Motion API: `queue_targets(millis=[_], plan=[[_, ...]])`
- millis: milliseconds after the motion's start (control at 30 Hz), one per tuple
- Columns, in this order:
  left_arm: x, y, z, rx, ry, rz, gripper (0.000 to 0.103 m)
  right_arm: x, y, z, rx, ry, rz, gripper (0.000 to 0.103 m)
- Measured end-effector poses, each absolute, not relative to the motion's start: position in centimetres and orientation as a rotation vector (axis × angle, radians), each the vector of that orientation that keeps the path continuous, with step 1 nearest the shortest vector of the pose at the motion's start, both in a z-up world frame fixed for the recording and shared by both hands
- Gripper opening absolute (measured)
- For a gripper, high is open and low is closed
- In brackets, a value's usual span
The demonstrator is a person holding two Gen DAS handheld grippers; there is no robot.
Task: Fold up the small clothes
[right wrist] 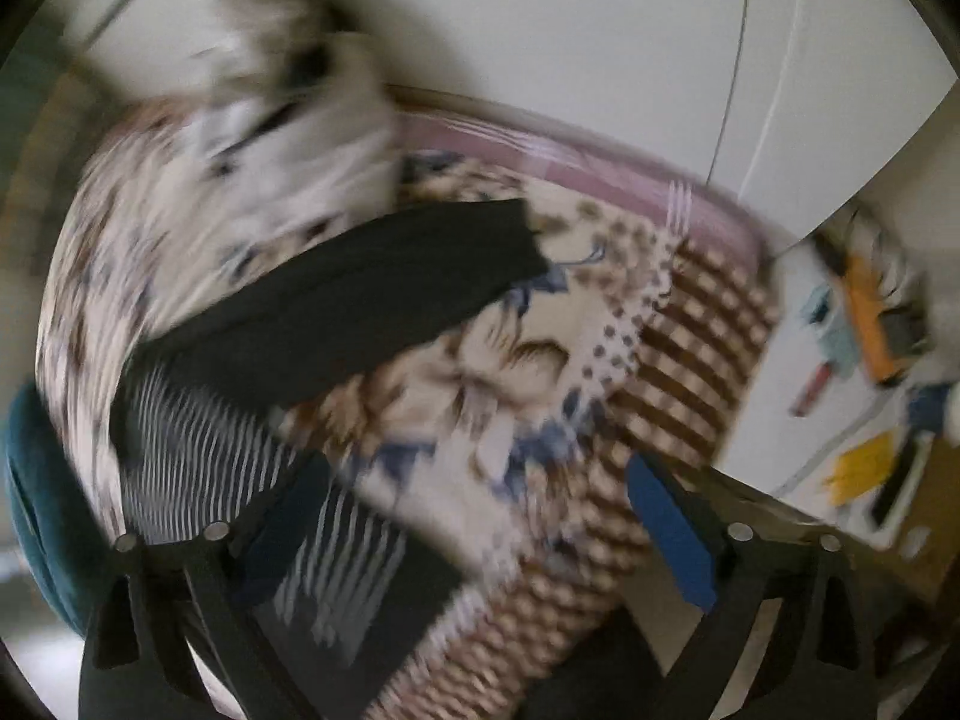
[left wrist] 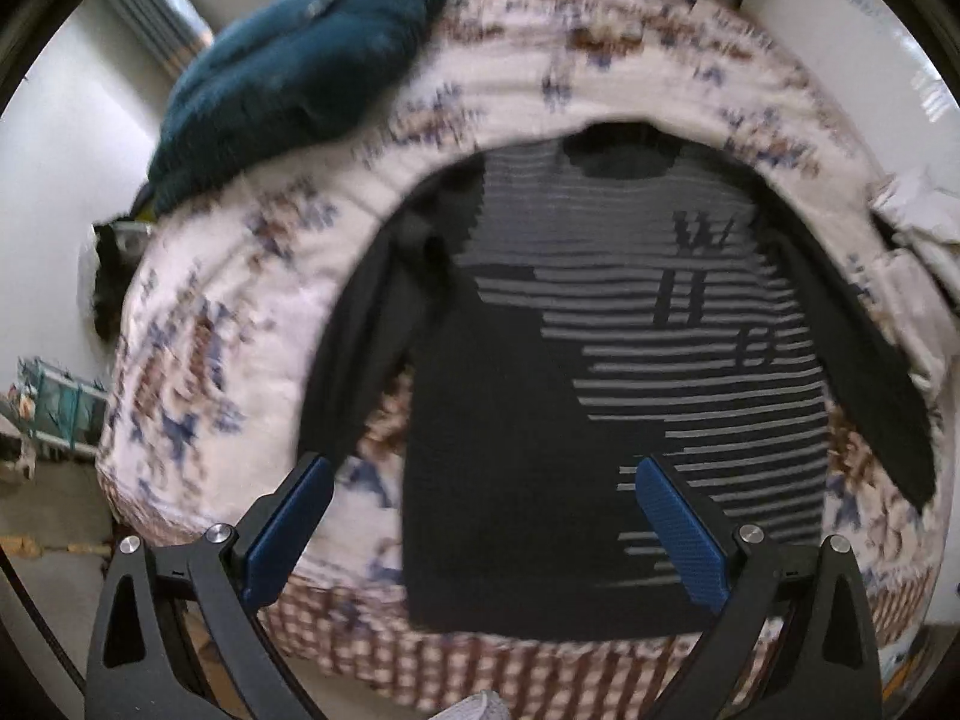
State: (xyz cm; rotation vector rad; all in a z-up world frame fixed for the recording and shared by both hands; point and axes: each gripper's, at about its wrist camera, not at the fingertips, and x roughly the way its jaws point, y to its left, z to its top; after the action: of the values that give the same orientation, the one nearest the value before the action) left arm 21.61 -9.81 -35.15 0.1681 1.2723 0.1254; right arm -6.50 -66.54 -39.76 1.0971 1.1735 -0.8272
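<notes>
While the striped sweater [left wrist: 600, 372] lies flat on the floral bedspread [left wrist: 240, 312] | left gripper [left wrist: 480, 534] – fingers apart | right gripper [right wrist: 480, 528] – fingers apart, empty

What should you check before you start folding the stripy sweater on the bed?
1. Sweater spread front up on the bedspread: ok.
2. Both sleeves out to the sides: ok; the wearer's right sleeve looks a bit bunched near the shoulder.
3. Left gripper open and empty, over the hem: ok.
4. Right gripper open and empty: ok, though the view is blurred.
5. Teal cushion clear of the sweater: ok.
6. Pale clothes pile clear of the other sleeve: cannot tell, too blurred.
</notes>
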Motion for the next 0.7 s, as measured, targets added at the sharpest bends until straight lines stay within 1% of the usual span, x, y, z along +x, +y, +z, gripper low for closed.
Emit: queue_targets(millis=[33,67,100,133,167,267,333,400,433,467,533,600,700], plan=[[22.1,-10.3,-37.1,0.161,1.301,0.128,0.103,-6.5,-68.3,-43.0,1.152,1.164,-0.863,0.099],[22.7,-10.7,-39.3,0.152,1.338,0.136,0.103,-6.2,-69.4,-45.1,1.181,1.157,-0.883,0.098],[23.2,-10.9,-40.8,0.146,1.364,0.146,0.103,-6.1,-70.5,-47.0,1.204,1.151,-0.898,0.095],[23.5,-11.2,-42.5,0.139,1.386,0.154,0.103,-5.8,-71.9,-49.8,1.222,1.146,-0.93,0.083],[24.0,-11.5,-44.5,0.13,1.411,0.161,0.103,-5.6,-72.7,-51.7,1.243,1.144,-0.941,0.077],[25.1,-12.2,-48.1,0.121,1.438,0.164,0.103,-4.9,-74.6,-57.7,1.382,1.088,-0.931,0.076],[25.9,-12.6,-50.2,0.126,1.447,0.159,0.103,-4.5,-75.1,-59.9,1.45,1.026,-0.931,0.076],[26.7,-13.1,-52.2,0.129,1.457,0.149,0.103,-3.8,-75.3,-60.9,1.464,0.907,-0.953,0.076],[27.0,-13.2,-53.0,0.126,1.461,0.146,0.103,-3.5,-75.2,-60.7,1.426,0.863,-0.981,0.07],[27.4,-13.1,-53.5,0.118,1.462,0.146,0.103,-3.1,-75.1,-60.3,1.387,0.828,-0.996,0.047],[28.0,-12.6,-54.1,0.093,1.457,0.147,0.103,-1.7,-74.6,-59.5,1.281,0.838,-1.022,0.009],[28.4,-11.7,-54.0,0.077,1.445,0.152,0.103,-0.5,-73.8,-57.9,1.181,0.85,-1.045,0.009],[29.0,-9.6,-53.0,0.054,1.4,0.17,0.103,2.8,-71.4,-53.0,0.997,0.864,-1.021,0.009]])
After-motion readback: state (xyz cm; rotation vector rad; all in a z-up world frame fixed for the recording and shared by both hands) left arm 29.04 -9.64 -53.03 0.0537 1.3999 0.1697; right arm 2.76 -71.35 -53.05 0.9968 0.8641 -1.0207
